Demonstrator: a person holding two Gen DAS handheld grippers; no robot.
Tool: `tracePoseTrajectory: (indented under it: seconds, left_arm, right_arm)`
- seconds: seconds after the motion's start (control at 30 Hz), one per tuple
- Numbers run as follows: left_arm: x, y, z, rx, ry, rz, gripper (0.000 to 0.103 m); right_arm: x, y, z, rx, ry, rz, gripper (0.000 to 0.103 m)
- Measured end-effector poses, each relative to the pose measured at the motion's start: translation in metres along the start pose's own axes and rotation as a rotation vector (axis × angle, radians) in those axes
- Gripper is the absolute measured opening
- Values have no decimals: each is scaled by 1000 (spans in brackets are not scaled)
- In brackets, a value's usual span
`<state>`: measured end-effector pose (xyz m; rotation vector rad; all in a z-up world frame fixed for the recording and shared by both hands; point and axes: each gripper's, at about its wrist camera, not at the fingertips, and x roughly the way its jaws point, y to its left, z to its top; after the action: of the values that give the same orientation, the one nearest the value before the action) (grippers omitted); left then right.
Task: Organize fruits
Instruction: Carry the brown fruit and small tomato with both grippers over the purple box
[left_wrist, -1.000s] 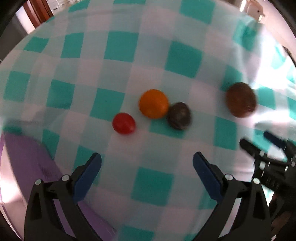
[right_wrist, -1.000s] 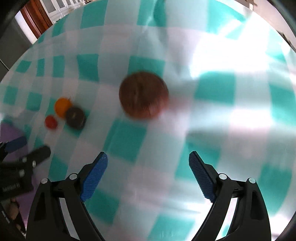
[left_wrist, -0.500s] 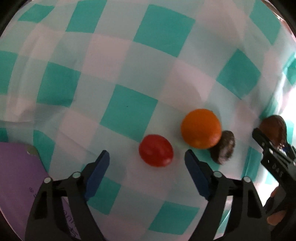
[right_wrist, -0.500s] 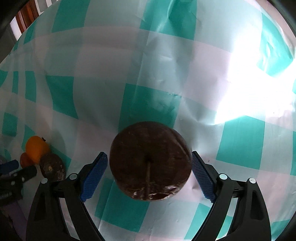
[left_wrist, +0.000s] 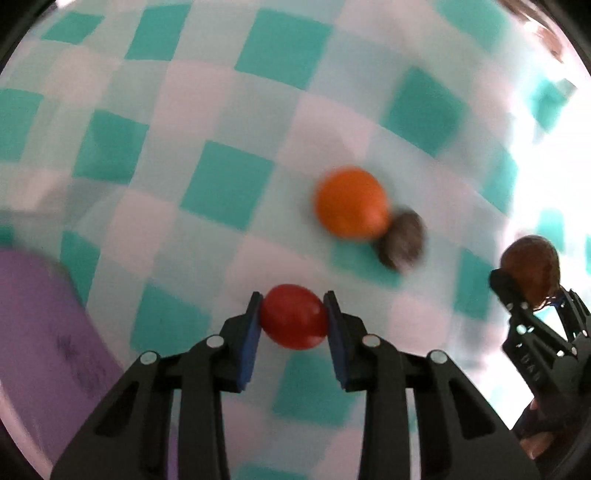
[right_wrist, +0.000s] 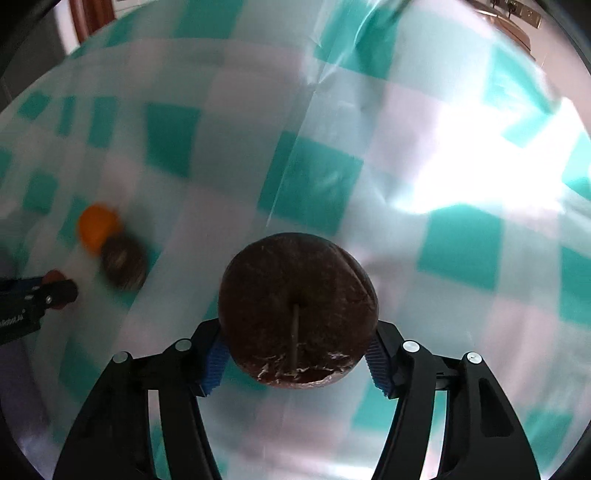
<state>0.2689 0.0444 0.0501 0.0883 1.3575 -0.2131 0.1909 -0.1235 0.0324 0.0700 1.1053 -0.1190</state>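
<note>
At the far left lies a flat purple mat (left_wrist: 40, 332) on the teal-and-white checked tablecloth (left_wrist: 229, 192); it is probably the place where the fruits should be gathered, but this is only a guess. Next to it, the left gripper (left_wrist: 293, 317) is clenched on a small round red fruit (left_wrist: 293, 316), with one blue pad on each side of its widest part, so that the smooth skin does not slip out. Further right, a round orange fruit (left_wrist: 351, 203) and a dark wrinkled fruit (left_wrist: 402, 240) rest on the cloth, touching each other and not yet taken. At the right, the right gripper (right_wrist: 295, 354) grasps a big round dark-brown fruit (right_wrist: 297, 310) with a thin stem, its fingers wide apart because the fruit is broad. Whether the two held fruits are lifted off the cloth cannot be told.
</note>
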Motion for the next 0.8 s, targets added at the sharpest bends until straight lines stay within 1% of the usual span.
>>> tracePoseTrajectory:
  seconds: [0.07, 0.1, 0.17, 0.27, 0.3, 0.4, 0.47, 0.5, 0.53, 0.57, 0.63, 0.7, 0.8]
  left_arm:
    - [-18, -18, -32, 15, -1, -30, 34]
    - [-22, -23, -43, 19, 0, -33, 34]
    - [-35, -39, -78, 30, 0, -38, 34]
    - [-46, -60, -136, 44, 13, -43, 34]
    - [-49, -67, -152, 55, 12, -43, 34]
    - [-60, -86, -196, 88, -4, -27, 34]
    - [-70, -92, -223, 98, -24, -25, 34]
    - [-67, -84, -238, 101, -29, -23, 34]
    - [-71, -89, -253, 106, -34, -30, 34]
    - [-69, -95, -259, 109, -33, -33, 34]
    - [-70, -98, -286, 121, -29, -34, 34]
    - [-68, -102, -304, 125, -14, -40, 34]
    - [-69, -109, -318, 123, -5, -45, 34]
  right_arm:
    - [-18, -2, -21, 6, -2, 18, 61]
    - [-31, -3, -38, 8, 1, 32, 61]
    - [-49, -4, -64, -3, 8, 56, 61]
    - [-77, -5, -112, -63, 28, 81, 61]
    - [-87, -6, -132, -92, 35, 88, 61]
    - [-105, -14, -171, -162, 41, 109, 61]
    - [-117, -26, -193, -200, 43, 117, 62]
    - [-124, -30, -208, -209, 44, 124, 62]
    - [-130, -33, -220, -218, 44, 134, 62]
    - [-137, -35, -229, -222, 44, 141, 62]
    - [-151, -42, -257, -229, 46, 148, 62]
    - [-161, -48, -273, -231, 45, 153, 62]
    - [-176, -60, -288, -216, 39, 161, 62]
